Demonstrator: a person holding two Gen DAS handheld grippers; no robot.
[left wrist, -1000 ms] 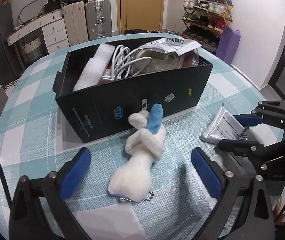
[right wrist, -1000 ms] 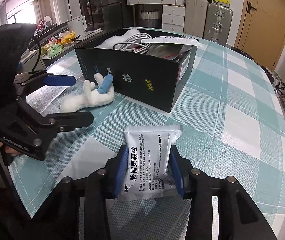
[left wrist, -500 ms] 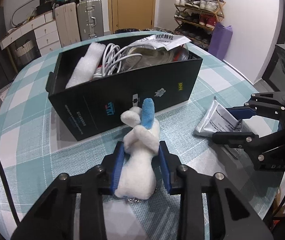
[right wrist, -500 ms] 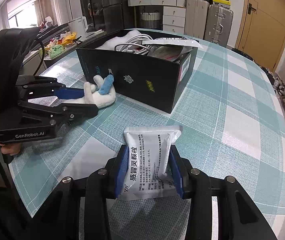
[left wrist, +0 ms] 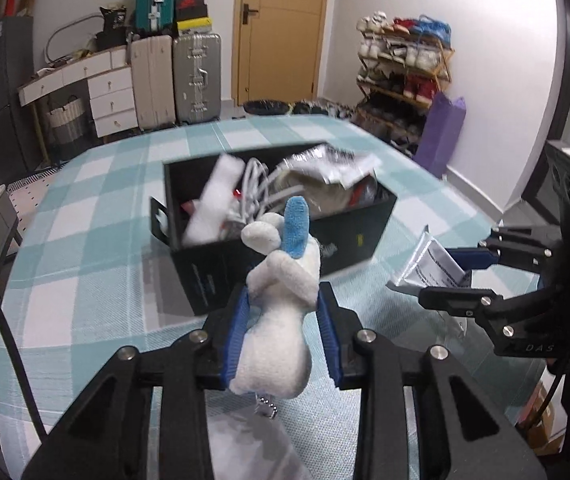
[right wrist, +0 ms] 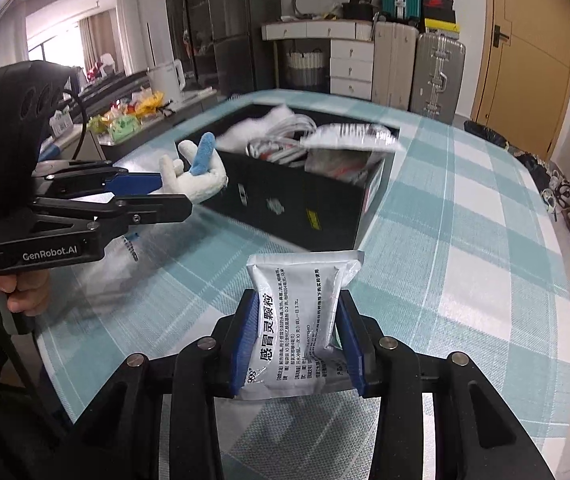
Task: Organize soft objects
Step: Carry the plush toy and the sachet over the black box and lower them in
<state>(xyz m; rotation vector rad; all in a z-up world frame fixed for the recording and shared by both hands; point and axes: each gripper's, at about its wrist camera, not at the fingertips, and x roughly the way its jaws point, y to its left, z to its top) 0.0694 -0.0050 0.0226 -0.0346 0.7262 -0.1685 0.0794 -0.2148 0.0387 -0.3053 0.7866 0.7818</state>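
Note:
My left gripper is shut on a white plush toy with one blue ear and holds it in the air in front of the black box. The toy also shows in the right wrist view, held by the left gripper near the box's left corner. My right gripper is shut on a silver medicine sachet and holds it above the table; in the left wrist view the sachet is at the right. The box holds white cables, foam and sachets.
The round table has a teal and white checked cloth. Suitcases, a drawer unit, a shoe rack and a purple bag stand beyond the table. A counter with snacks lies behind the left gripper.
My left gripper closed on the plush toy and lifted it off the table toward the box. My right gripper raised the sachet off the table.

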